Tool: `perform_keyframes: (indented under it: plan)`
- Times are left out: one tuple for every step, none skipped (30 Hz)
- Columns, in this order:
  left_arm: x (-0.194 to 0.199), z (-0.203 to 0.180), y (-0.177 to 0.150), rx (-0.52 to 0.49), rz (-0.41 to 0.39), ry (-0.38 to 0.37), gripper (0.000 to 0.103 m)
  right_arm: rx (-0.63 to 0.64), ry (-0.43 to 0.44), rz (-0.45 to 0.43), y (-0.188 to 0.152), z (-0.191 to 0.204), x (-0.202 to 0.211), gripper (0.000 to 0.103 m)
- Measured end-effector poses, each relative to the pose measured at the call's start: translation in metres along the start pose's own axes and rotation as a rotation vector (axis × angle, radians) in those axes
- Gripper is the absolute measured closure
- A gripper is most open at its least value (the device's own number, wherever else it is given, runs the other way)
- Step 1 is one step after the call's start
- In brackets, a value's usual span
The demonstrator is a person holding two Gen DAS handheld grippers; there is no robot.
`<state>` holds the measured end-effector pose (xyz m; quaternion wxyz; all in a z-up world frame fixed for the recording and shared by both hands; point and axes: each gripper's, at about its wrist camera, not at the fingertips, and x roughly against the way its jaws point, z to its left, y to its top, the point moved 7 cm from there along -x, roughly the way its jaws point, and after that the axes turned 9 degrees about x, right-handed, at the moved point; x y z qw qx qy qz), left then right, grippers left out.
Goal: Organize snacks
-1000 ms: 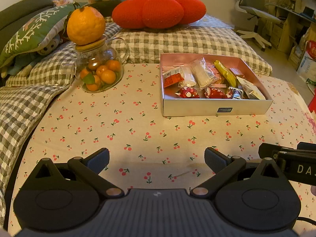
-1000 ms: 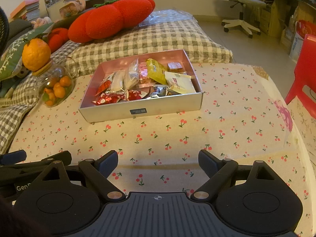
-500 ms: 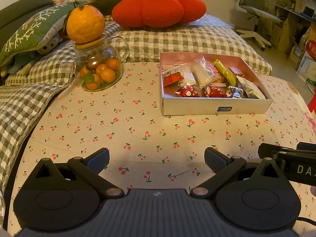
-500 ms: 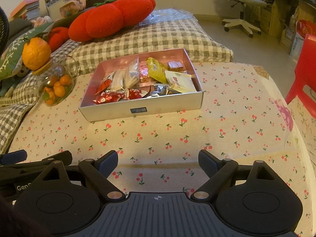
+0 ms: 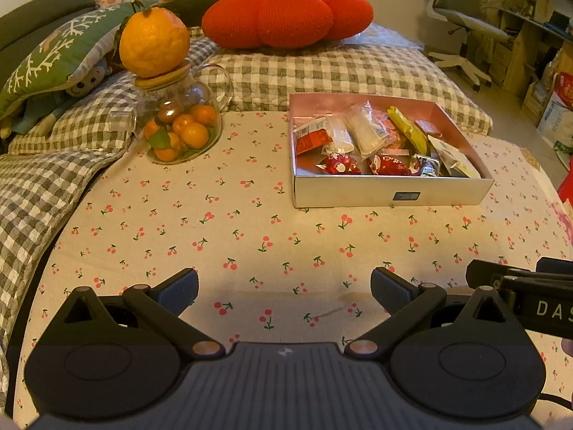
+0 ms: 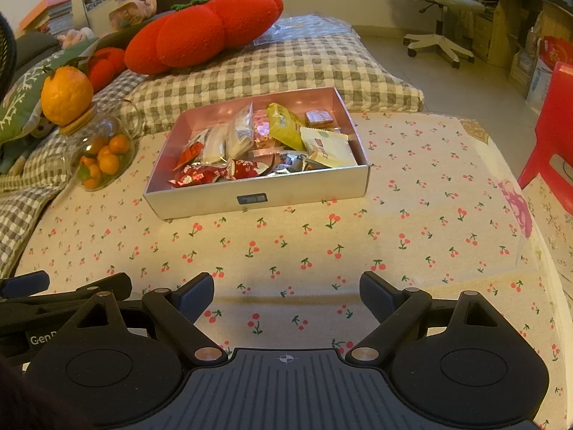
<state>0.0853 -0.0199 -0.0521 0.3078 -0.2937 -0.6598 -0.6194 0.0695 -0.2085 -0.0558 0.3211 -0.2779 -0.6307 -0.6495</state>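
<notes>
Nothing has moved since the earlier frames: box, snacks and both tools are sitting exactly as they were.

The snacks [image 6: 258, 150] are lying packed inside the silver box [image 6: 258, 193], which is resting on the cherry-print table [image 6: 322, 243], well ahead of both tools. Its long side is running crosswise to the line of reach. From the right tool [image 6: 286, 292] the box is lying nearly straight ahead, a little to the left; from the left tool [image 5: 284, 288] it is sitting ahead and off to the right. So the right hand is looking the better placed for a reach into it, though neither is near.

Both tools are hovering over bare cloth with jaws standing wide apart, gripping nothing. A glass jar of oranges [image 5: 179, 125] is standing well to the left of the box.
</notes>
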Motion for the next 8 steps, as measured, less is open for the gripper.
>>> perform_keyframes:
  plan:
    - [-0.0001, 0.0000, 0.0002, -0.001, 0.001, -0.001, 0.000, 0.000, 0.000, 0.000, 0.0000, 0.0000, 0.0000, 0.013]
    - [-0.0001, -0.0001, 0.0002, -0.001, 0.002, -0.001, 0.000, 0.000, 0.000, 0.000, 0.0000, 0.0000, 0.0000, 0.013]
    - [-0.0002, -0.0003, 0.0000, -0.001, 0.003, -0.001, 0.000, 0.000, 0.000, 0.000, 0.0000, 0.0000, 0.0000, 0.013]
    - [-0.0004, -0.0004, 0.0001, -0.002, 0.004, 0.000, 0.000, -0.001, 0.000, 0.000, 0.0001, 0.0000, 0.0000, 0.013]
    - [-0.0004, -0.0004, 0.0001, -0.002, 0.003, -0.001, 0.000, 0.000, 0.000, 0.000, 0.0000, 0.0000, 0.0000, 0.013]
    - [-0.0003, -0.0006, 0.0002, -0.003, 0.002, -0.002, 0.000, -0.001, 0.000, 0.000, 0.0001, 0.0000, 0.0000, 0.012]
    - [-0.0004, -0.0007, 0.0004, -0.005, 0.002, -0.003, 0.000, -0.001, 0.000, 0.001, 0.0001, 0.0000, 0.0000, 0.013]
    - [-0.0010, -0.0008, 0.0006, -0.007, 0.003, -0.004, 0.000, 0.000, 0.000, 0.001, -0.0006, 0.0005, -0.0003, 0.013]
